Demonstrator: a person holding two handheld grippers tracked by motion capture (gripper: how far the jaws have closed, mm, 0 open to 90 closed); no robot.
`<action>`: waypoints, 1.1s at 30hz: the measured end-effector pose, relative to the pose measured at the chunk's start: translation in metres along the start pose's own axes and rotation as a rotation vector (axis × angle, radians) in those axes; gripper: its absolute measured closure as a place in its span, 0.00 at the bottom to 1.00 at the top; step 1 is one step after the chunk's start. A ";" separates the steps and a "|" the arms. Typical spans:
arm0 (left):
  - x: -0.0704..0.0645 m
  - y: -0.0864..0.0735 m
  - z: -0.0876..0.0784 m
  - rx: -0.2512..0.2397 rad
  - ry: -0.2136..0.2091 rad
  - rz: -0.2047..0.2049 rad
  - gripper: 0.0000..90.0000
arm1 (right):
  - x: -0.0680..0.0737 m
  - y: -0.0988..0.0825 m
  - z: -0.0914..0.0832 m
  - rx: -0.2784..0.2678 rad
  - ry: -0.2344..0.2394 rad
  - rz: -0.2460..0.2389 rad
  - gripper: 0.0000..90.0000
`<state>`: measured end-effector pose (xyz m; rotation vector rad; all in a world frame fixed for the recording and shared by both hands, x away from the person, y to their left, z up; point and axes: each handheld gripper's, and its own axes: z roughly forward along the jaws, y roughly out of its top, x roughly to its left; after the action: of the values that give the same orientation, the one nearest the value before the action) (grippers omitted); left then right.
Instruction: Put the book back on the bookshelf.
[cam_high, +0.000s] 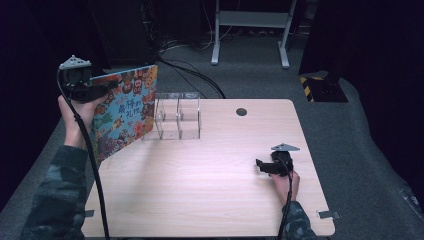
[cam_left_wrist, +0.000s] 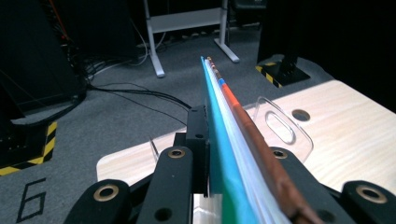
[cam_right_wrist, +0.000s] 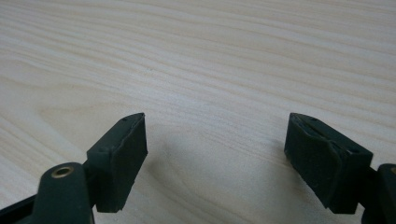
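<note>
Dark floor surrounds my wooden table (cam_high: 200, 180). My left gripper (cam_high: 95, 92) pinches the picture book (cam_high: 125, 112) upright beside the clear rack (cam_high: 178, 116); my right gripper (cam_high: 261, 164) rests open, empty. I should line up its edge with a slot before lowering.

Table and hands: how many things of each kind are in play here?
Colourful picture book, clamped upright in the left gripper: 1
Clear plastic rack with compartments, standing on the wooden table: 1
Hand-held black grippers, counting the right gripper with its jaws apart: 2
Total: 4
</note>
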<state>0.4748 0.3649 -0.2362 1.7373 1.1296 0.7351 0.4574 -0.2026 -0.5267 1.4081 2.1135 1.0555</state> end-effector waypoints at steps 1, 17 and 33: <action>0.000 0.000 0.001 -0.006 0.005 -0.003 0.89 | 0.000 0.000 0.000 0.000 0.000 0.000 0.23; -0.002 -0.009 0.020 -0.072 0.051 -0.035 0.89 | 0.000 0.000 0.000 0.003 0.000 -0.005 0.24; -0.003 -0.026 0.033 -0.154 0.096 -0.066 0.89 | 0.000 0.000 0.000 -0.001 0.000 -0.006 0.24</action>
<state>0.4916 0.3540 -0.2739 1.5429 1.1584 0.8499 0.4576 -0.2025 -0.5267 1.4002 2.1159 1.0538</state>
